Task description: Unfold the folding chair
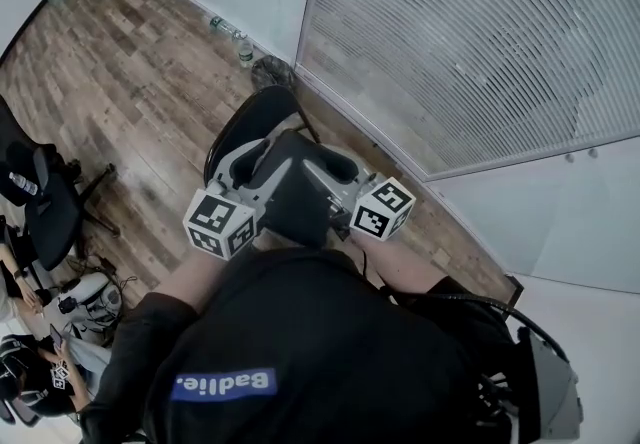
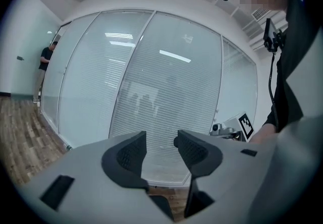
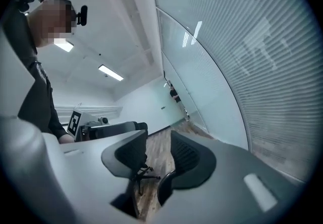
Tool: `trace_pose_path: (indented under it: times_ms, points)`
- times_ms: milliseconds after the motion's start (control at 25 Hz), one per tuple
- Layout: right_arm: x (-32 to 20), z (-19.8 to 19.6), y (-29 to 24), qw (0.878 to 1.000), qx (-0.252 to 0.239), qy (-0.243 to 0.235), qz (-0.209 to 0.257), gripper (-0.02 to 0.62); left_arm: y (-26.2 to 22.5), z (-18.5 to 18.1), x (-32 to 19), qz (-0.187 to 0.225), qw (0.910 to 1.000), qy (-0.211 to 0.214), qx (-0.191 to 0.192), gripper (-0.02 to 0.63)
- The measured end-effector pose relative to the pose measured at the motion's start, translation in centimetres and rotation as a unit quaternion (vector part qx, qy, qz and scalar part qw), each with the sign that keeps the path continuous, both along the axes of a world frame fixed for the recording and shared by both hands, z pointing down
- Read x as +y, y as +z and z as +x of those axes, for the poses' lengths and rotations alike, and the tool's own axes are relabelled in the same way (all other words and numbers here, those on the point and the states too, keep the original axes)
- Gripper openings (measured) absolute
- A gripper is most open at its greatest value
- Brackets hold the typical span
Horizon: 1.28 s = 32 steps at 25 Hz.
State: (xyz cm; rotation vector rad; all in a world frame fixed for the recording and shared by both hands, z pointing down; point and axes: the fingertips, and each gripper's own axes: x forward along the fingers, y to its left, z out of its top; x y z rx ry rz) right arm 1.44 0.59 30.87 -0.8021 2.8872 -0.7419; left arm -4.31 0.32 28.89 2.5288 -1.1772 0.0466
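The black tubular folding chair is seen on the wooden plank floor beside the blind-covered glass wall, below both tools. The left tool and the right tool are held released, with nothing between the jaws.

Both grippers: fingers apart, seemingly empty.

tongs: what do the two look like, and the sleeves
Left tongs and right tongs: light grey bodies, black textured curved pads. A white cube with black square markers sits on each: left cube, right cube. The person's sleeves are black.
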Motion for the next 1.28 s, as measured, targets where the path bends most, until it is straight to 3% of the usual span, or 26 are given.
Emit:
trace_pose_path:
  times_ms: [200,560,920,1280]
  points:
    - [0.9,-1.3,-3.7,0.998,0.012,-0.010,0.054,0.069,-3.0,0.7,0.6,0.037,0.9993,0.005,0.001,0.099]
    - [0.9,-1.5,-4.2,0.996,0.055,0.000,0.065,0.008,-3.0,1.0,1.2,0.036,0.9991,0.020,-0.013,0.014]
    - [1.7,-2.5,-4.5,0.991,0.083,-0.011,0.108,0.002,-2.6,1.1,1.4,0.031,0.9989,0.028,-0.021,0.006]
    - [1.6,-2.0,-3.9,0.992,0.080,-0.013,0.097,0.002,-2.1,1.4,1.2,0.027,0.9988,0.029,-0.029,0.006]
